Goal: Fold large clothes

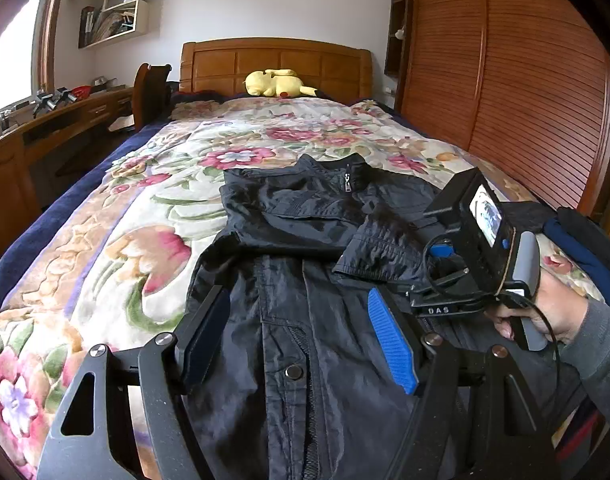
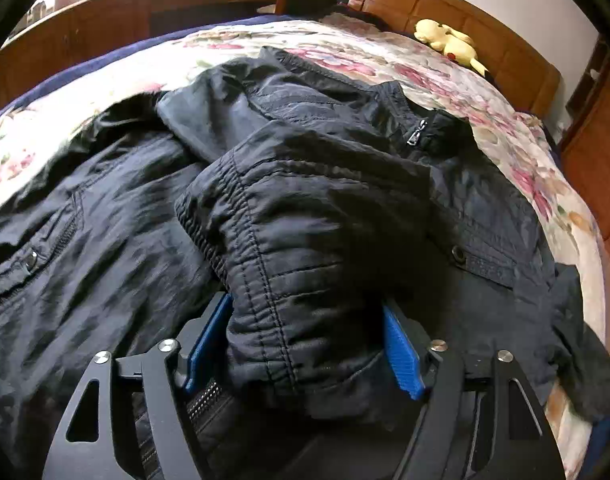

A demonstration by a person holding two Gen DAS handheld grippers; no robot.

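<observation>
You have the black jacket (image 1: 305,240) lying front-up in the middle of the bed (image 1: 105,248), its collar toward the headboard and its hem toward you. It looks like a thin, light nylon shell: soft and limp, probably slick, so expect folds to slide and spring open unless you press them flat. The sleeve (image 2: 305,248) is folded across the jacket's chest, and its quilted, elasticated cuff sits between the fingers of your right gripper (image 2: 305,344); the blue pads flank the cuff closely on both sides, though whether they truly pinch it you cannot tell (there is motion blur). Stitched edges such as cuff, hem and placket should give the firmest hold; loose panels would likely slip.

Your left gripper (image 1: 309,336) hovers over the jacket's lower front with fingers spread wide, holding nothing.

Near the jacket's right side, the right handset's bracket reads "DAS" (image 1: 439,310). No brand shows on the jacket.
</observation>
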